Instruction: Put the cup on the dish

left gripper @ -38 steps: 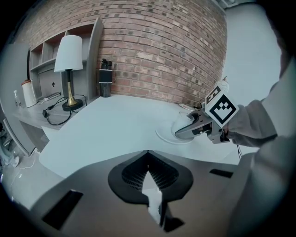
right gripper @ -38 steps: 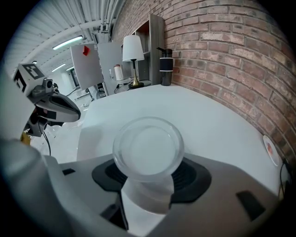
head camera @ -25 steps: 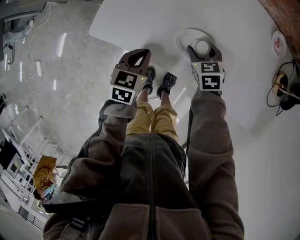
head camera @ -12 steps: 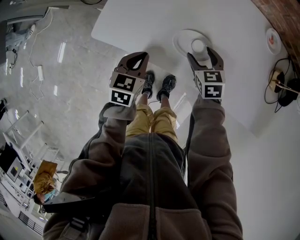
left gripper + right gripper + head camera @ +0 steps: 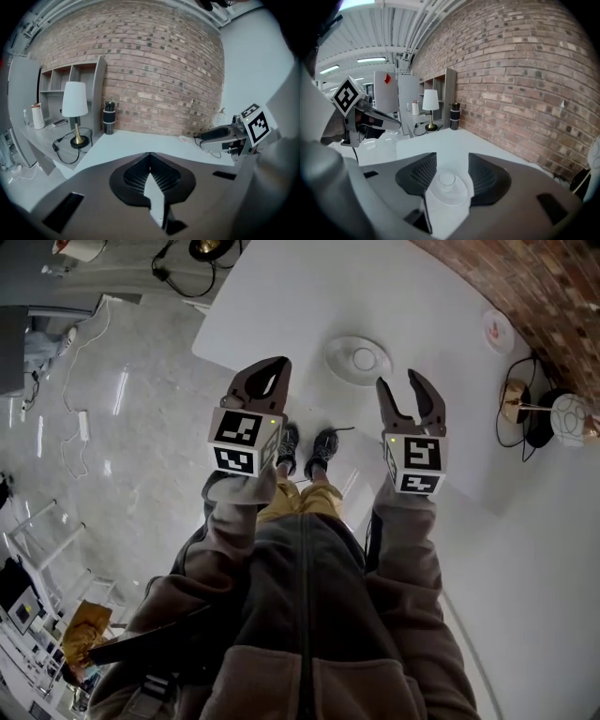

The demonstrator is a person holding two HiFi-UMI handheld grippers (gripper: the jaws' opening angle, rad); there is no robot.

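So, right gripper [image 5: 398, 382] holds nothing — jaws apart but closing, short of the cup [image 5: 363, 359] on the dish [image 5: 337, 350]; left gripper [image 5: 277, 367] pinched together — empty.

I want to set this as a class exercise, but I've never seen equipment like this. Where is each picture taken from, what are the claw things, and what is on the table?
There is no robot here. A person stands at a white table with a hand-operated claw, called a gripper, in each hand. The head view comes from a camera on the person's head, looking steeply down. The other two views come from cameras riding on each gripper, looking along its two jaws. The left gripper is shut and empty. The right gripper has its jaws apart and closing, with nothing between them. On the table sits a white dish with a small cup on it, ahead of the right gripper and untouched. Neither gripper holds anything.
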